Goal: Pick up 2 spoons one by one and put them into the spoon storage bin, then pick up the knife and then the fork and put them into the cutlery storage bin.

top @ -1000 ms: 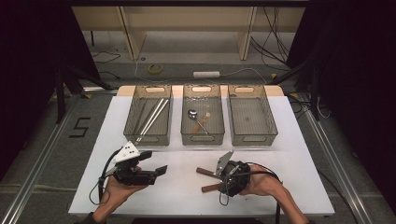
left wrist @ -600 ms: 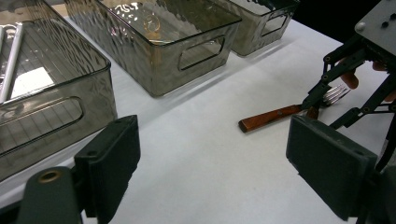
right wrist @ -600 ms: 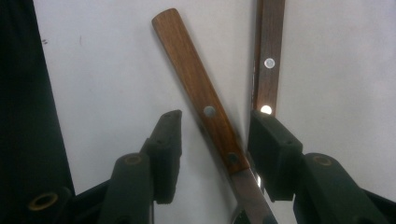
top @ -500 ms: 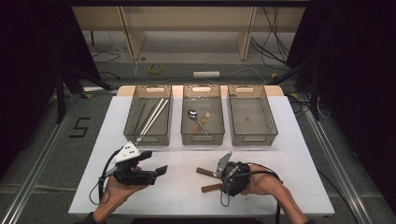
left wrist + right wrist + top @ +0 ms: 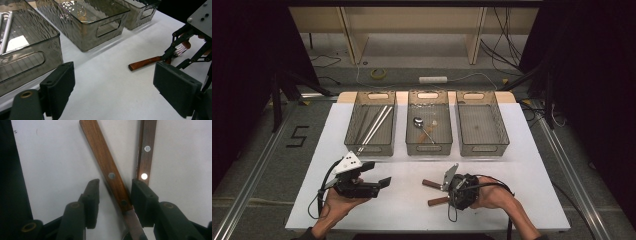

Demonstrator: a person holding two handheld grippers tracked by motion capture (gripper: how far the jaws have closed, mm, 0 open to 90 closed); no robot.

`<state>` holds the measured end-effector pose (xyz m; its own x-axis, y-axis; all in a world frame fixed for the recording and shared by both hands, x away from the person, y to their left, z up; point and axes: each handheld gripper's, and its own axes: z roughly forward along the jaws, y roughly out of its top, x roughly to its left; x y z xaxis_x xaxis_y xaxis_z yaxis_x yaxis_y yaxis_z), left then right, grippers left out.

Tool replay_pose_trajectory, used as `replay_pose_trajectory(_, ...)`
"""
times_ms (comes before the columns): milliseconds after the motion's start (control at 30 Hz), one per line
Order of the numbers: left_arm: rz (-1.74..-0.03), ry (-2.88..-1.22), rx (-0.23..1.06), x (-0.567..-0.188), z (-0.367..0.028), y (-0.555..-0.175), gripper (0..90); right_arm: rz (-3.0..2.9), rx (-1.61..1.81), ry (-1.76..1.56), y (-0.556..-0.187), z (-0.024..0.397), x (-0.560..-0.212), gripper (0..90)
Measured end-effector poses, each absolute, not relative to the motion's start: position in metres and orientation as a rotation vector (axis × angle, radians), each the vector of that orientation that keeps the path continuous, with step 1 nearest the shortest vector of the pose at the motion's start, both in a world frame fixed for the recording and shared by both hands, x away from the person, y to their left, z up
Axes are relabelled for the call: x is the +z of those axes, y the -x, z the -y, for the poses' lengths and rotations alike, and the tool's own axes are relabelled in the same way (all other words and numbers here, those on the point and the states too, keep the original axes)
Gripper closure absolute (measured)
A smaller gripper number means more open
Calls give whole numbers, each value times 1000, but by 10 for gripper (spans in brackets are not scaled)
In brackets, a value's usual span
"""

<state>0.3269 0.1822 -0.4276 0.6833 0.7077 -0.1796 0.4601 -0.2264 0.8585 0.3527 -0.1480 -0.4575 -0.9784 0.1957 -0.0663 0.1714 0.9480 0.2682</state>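
1. While the right tool (image 5: 447, 189) lies low on the white table (image 5: 532, 150), its jaws straddle one wooden-handled utensil (image 5: 110, 172); they have just been closing, yet a gap remains on both sides of the handle, so nothing is gripped.
2. A second wooden-handled utensil (image 5: 146, 147) lies just beside the first, outside the jaws, its handle partly behind the right-hand pad in the right gripper view. In the left gripper view, tines show at the end of one handle, so at least one piece is a fork (image 5: 160, 60).
3. Taking the middle bin (image 5: 429, 125) as landmark: both loose utensils lie on the table in front of it, slightly toward the person's right, well apart from its near wall.
4. The middle bin already holds a spoon (image 5: 419, 122) and another small piece I cannot identify. The bin to its left (image 5: 374, 122) holds long metal rods or sticks (image 5: 374, 125); the bin to its right (image 5: 481, 122) looks bare.
5. The left tool (image 5: 379, 182) hovers in front of the left bin, jaws wide apart with nothing between them, taking no part.
6. Judged from this, the sorting is partly done: some cutlery is binned, two pieces remain on the table, and the grasp on the first is begun but not complete. Lifting, carrying and dropping both pieces are still to come.
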Motion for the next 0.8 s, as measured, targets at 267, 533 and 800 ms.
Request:
replay_pose_trajectory(267, -913, -1875, 304, -427, -181, -326, 171, -3014, 341, -255, -352, 143, -458, 626)
replay_pose_trajectory(533, -916, -1873, 302, -428, -181, -327, 171, -3048, 319, -212, -355, 141, -458, 663)
replay_pose_trajectory(800, -912, -1886, 302, -428, -180, -327, 171, -3088, 310, -159, -359, 141, -457, 688)
